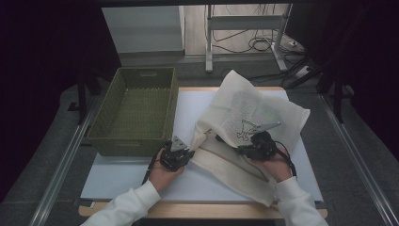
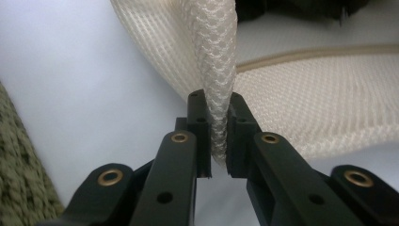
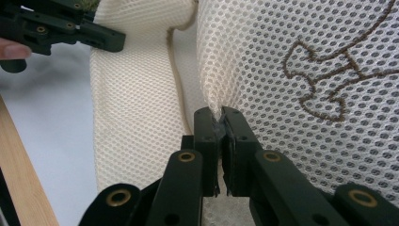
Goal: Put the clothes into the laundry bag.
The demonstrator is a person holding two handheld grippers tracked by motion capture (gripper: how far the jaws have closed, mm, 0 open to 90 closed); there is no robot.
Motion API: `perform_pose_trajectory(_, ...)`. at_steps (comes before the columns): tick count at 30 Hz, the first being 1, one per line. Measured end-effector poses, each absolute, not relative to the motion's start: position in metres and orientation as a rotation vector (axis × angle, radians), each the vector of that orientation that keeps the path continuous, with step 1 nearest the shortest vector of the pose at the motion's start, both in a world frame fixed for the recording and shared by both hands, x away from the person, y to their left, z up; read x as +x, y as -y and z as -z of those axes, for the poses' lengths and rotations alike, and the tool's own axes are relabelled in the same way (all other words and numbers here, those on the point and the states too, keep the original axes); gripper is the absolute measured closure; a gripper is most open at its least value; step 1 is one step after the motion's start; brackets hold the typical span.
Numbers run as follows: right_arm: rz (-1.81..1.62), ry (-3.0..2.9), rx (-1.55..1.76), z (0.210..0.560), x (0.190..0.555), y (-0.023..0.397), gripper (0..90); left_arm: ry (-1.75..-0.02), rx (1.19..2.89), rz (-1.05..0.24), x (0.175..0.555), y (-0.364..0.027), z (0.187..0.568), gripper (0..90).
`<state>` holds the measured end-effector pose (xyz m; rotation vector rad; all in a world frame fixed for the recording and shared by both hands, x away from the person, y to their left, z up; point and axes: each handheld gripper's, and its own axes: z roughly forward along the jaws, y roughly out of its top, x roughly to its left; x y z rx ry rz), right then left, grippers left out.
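Note:
A cream mesh bag [image 1: 254, 113] with a brown stitched figure [image 1: 247, 128] lies rumpled on the white table top [image 1: 141, 181]. My left gripper [image 1: 189, 149] sits at the bag's left corner. In the left gripper view its jaws [image 2: 219, 122] are shut on a folded edge of the mesh [image 2: 211, 52]. My right gripper [image 1: 234, 147] rests on the bag's middle. In the right gripper view it [image 3: 219, 127] is shut on a pinch of the mesh [image 3: 291, 47], just left of the stitched figure [image 3: 329, 75]. The left gripper [image 3: 115, 42] shows there at top left.
A green woven basket [image 1: 134, 139] stands on the table's left half, close to my left hand; its wall [image 2: 19, 179] is at the lower left of the left gripper view. The table's wooden front edge [image 1: 188, 210] runs below both sleeves. Cables and a metal stand [image 1: 244, 28] lie beyond the table.

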<state>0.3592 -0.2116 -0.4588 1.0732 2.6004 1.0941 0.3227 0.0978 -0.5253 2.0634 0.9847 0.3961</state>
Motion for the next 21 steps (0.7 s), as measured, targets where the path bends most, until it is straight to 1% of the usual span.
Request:
perform_pose_trajectory(5,-1.073,-2.608,1.086,0.464,0.359,0.215,84.6,-0.995,2.064,-0.355,0.318,-0.103,0.528,82.2)
perform_pose_trajectory(9,-1.068,-2.608,1.098,0.466,0.36,0.216,84.5,-1.006,2.065,-0.322,0.315,-0.108,0.529,78.9)
perform_pose_trajectory(12,-1.07,-2.605,1.087,0.465,0.359,0.215,84.5,-0.979,2.053,-0.338,0.304,-0.109,0.523,66.0)
perform_pose_trajectory(13,-1.071,-2.604,1.088,0.465,0.359,0.215,84.5,-0.951,2.057,-0.354,0.298,-0.109,0.519,63.4)
perform_pose_trajectory(15,-1.072,-2.604,1.09,0.465,0.36,0.215,84.6,-0.88,2.057,-0.393,0.281,-0.107,0.512,61.1)
perform_pose_trajectory(18,-1.069,-2.606,1.091,0.465,0.36,0.215,84.6,-0.787,2.07,-0.428,0.268,-0.1,0.504,61.8)
perform_pose_trajectory(21,-1.063,-2.61,1.09,0.466,0.361,0.214,84.6,-0.723,2.096,-0.456,0.27,-0.085,0.5,67.8)
